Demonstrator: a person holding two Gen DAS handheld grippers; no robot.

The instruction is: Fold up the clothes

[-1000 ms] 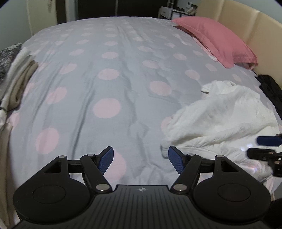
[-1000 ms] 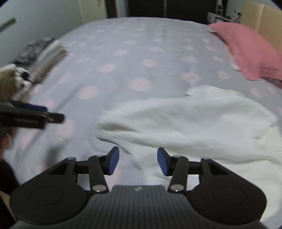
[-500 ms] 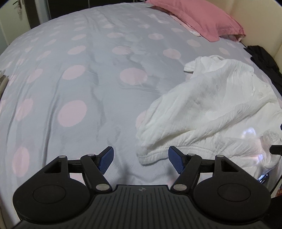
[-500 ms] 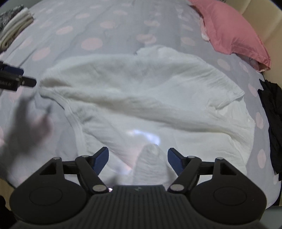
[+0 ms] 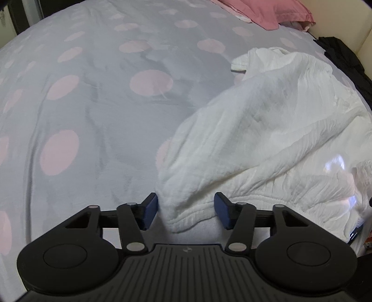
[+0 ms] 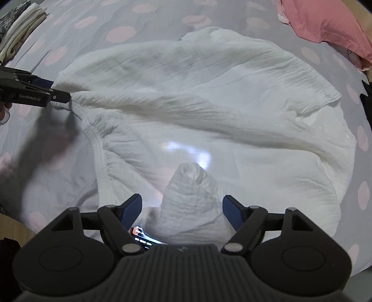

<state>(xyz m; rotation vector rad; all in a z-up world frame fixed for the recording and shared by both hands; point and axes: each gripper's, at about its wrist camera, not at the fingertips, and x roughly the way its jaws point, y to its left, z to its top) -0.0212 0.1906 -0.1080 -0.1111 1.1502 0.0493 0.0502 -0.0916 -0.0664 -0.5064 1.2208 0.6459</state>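
White crinkled garment (image 6: 197,111) lies rumpled at the bed's (image 5: 93,116) near edge. The left hand-held gripper (image 5: 184,210), just narrowing, straddles its waistband corner ungripped; the right hand-held gripper (image 6: 181,211) gapes around a raised fold, likely for spreading.

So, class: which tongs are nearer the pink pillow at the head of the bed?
Right. The right tongs straddle a bunched fold on the white garment, on the side toward the pink pillow; the left tongs straddle its far corner.
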